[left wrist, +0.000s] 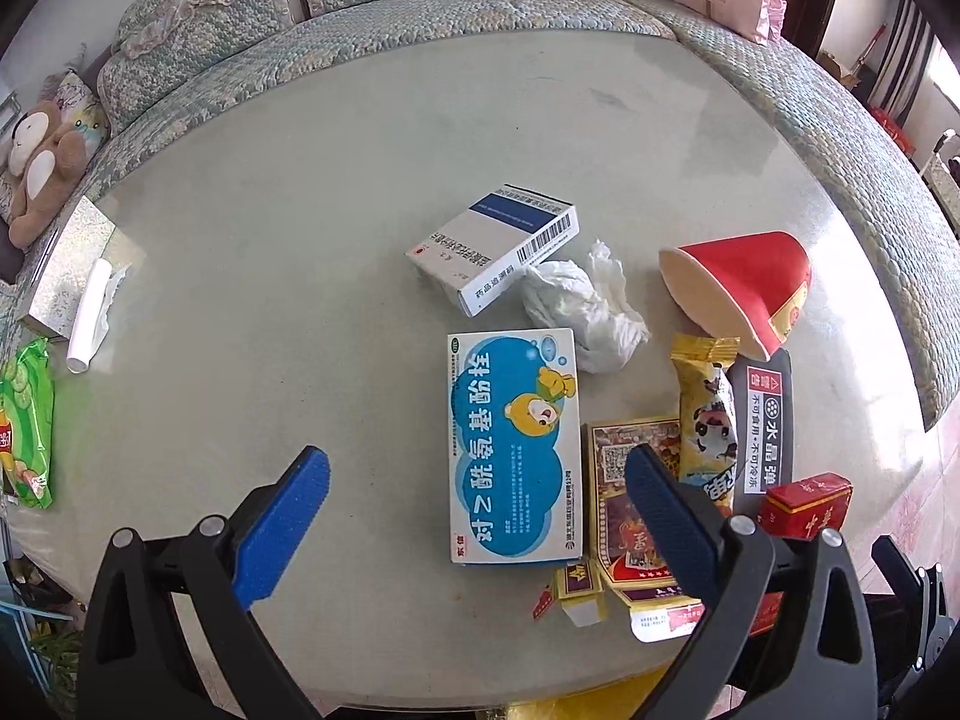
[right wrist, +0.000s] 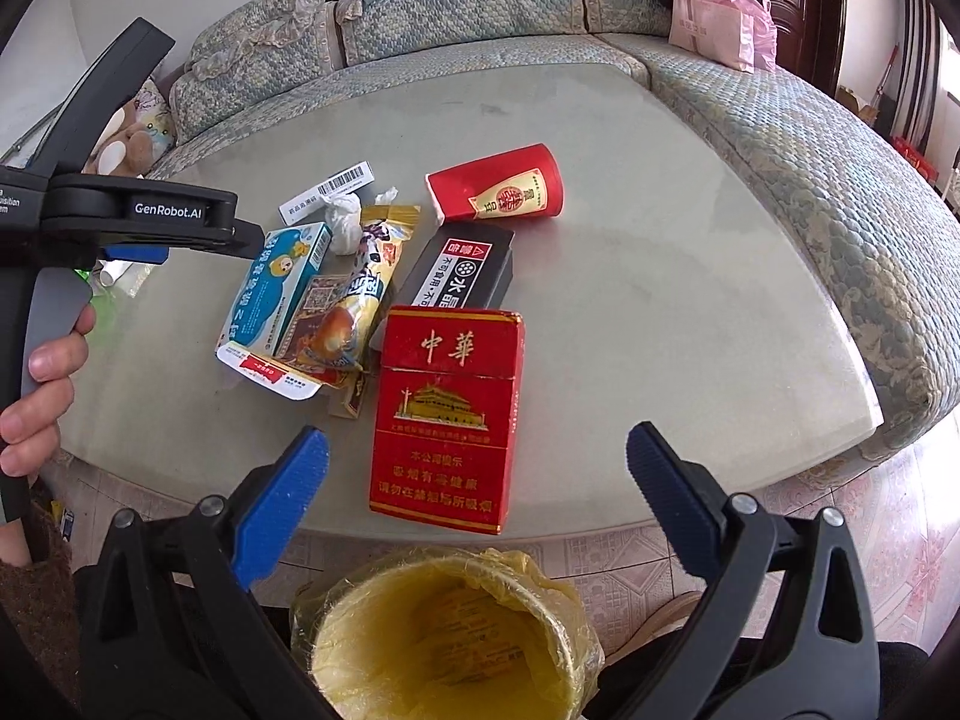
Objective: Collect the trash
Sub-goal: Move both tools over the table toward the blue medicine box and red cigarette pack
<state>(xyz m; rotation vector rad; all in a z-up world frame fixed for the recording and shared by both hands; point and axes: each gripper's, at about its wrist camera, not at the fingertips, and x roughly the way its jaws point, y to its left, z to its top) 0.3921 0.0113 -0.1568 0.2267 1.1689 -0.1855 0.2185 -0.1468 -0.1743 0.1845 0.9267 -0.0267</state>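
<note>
Trash lies on a pale table (left wrist: 300,210): a blue cartoon medicine box (left wrist: 513,447), a white-and-blue box (left wrist: 495,249), a crumpled tissue (left wrist: 579,306), a tipped red paper cup (left wrist: 741,288), a yellow snack wrapper (left wrist: 705,414), a black packet (left wrist: 768,420) and a red cigarette pack (right wrist: 447,420). My left gripper (left wrist: 477,501) is open above the blue box. My right gripper (right wrist: 477,492) is open around the cigarette pack's near end, above a yellow-lined bin (right wrist: 447,636).
A tissue box (left wrist: 69,270) and a green snack bag (left wrist: 24,420) sit at the table's left edge. A quilted sofa (left wrist: 420,18) wraps the far side, with a plush toy (left wrist: 39,168) and pink bags (right wrist: 720,24).
</note>
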